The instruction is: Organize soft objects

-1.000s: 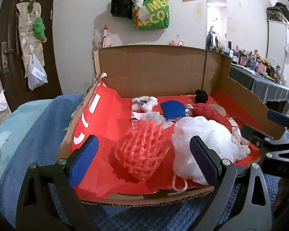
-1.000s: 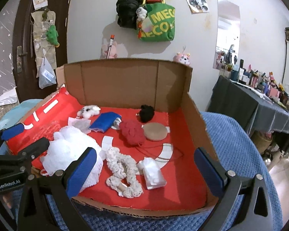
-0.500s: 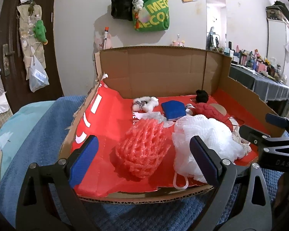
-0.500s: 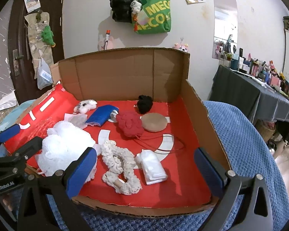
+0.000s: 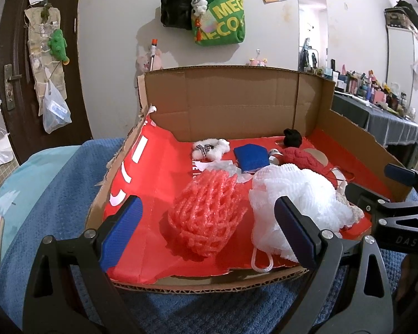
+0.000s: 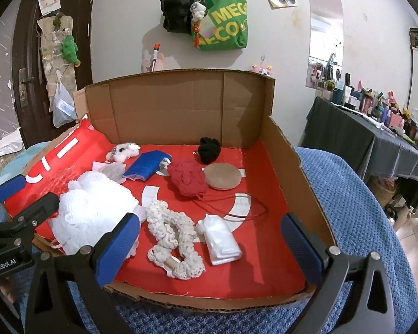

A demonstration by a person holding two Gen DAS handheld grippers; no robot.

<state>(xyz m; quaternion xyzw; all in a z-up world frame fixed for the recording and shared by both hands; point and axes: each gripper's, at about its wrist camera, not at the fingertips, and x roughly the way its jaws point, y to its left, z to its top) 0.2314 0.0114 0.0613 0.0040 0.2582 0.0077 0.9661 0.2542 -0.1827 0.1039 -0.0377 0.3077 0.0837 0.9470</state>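
A cardboard box lined in red holds soft things. A pink foam net and a white mesh puff lie near its front. My left gripper hovers open just before the box's front edge, the net between its fingers' line but apart. My right gripper is open too, in front of a cream crocheted band and a folded white plastic piece. Further back lie a red knit ball, a blue cloth, a black pompom and a small white plush.
The box rests on a blue textured blanket. A tan round pad lies by the red ball. A dark-clothed table with several bottles stands right. Bags hang on the wall behind; a dark door is at left.
Both grippers have drawn back slightly and risen a little, so the box sits a bit lower and farther in view. Nothing in the box has moved.
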